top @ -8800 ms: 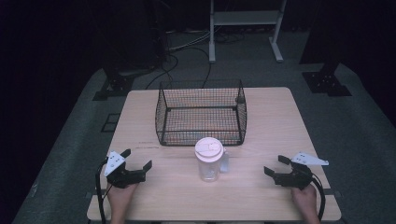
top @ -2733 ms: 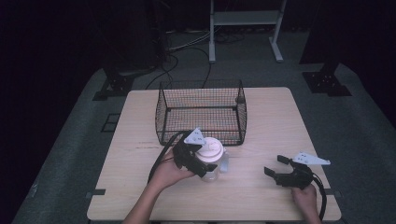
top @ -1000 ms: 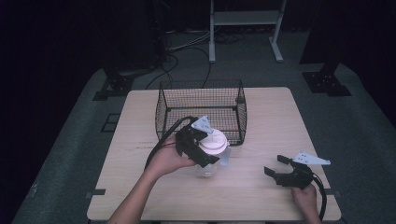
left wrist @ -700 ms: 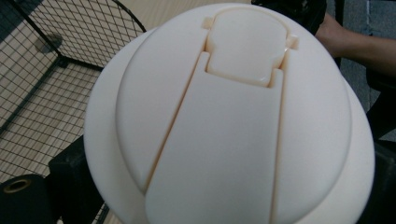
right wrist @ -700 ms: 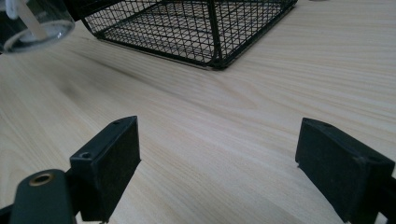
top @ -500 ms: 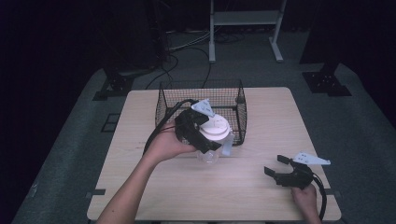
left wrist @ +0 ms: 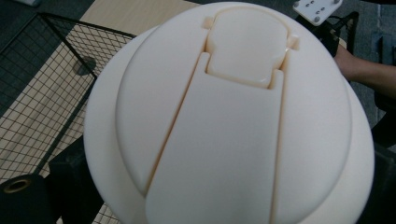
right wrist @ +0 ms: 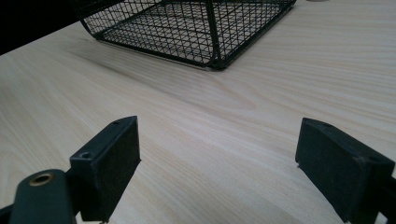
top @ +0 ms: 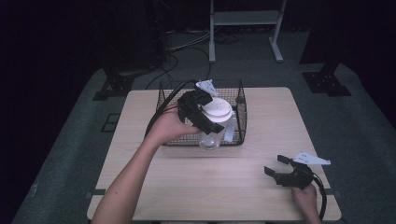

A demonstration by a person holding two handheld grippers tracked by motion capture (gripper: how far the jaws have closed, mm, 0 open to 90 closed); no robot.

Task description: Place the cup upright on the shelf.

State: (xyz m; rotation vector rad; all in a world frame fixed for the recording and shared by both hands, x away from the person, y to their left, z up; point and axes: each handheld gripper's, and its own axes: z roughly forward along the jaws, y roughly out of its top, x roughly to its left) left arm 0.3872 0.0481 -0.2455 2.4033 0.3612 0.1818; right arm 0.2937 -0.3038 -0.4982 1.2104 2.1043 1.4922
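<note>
A clear plastic cup with a cream-white flip lid [top: 215, 122] hangs in the air at the front wall of a black wire basket [top: 168, 98]. My left gripper [top: 201, 116] is shut on the cup just under the lid. The left gripper view looks straight down on the lid [left wrist: 229, 116], with the basket mesh [left wrist: 42, 84] to its left. At the table's front right my right gripper [top: 275, 165] rests open; its black jaws stand wide apart over bare wood, and the basket [right wrist: 196, 28] lies farther off.
The light wood table [top: 196, 182] has free surface in front of the basket and on both sides. Black stand feet and cables lie on the grey floor behind the table. A white metal frame [top: 245, 18] stands at the back.
My left gripper came in from the front left, shut on the cup, lifted it off the table and has carried it back toward the basket. The right gripper has stayed put.
</note>
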